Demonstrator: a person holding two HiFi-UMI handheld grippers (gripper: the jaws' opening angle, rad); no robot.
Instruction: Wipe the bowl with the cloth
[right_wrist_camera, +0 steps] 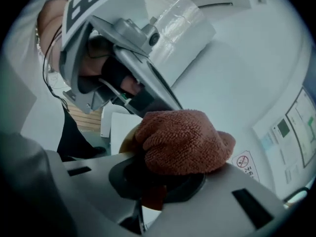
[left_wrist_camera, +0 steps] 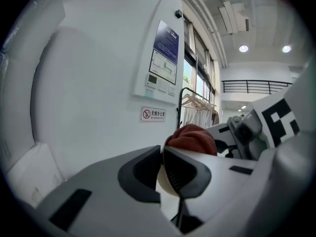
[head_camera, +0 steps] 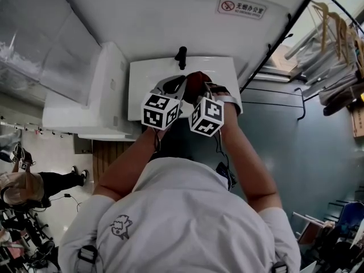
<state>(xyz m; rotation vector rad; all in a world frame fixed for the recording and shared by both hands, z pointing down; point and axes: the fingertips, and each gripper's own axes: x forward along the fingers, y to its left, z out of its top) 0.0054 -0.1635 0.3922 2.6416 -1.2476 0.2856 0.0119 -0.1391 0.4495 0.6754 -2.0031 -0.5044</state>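
Over a white washbasin [head_camera: 142, 75] with a black tap [head_camera: 181, 56], at centre frame in the head view, a person in a white shirt holds two hand-held tools close together. The left tool [left_wrist_camera: 162, 154], its jaws drawn narrow, pinches the thin rim of a cream-coloured rounded bowl [left_wrist_camera: 166, 185]. Just right of it, a bunched rust-red terry cloth [right_wrist_camera: 183, 141] sits against the bowl's edge, clamped between the jaws of the right tool [right_wrist_camera: 156, 182], with a dark tail of fabric hanging through them. On the white wall at upper right hangs a red-and-white no-smoking sign [head_camera: 242, 7].
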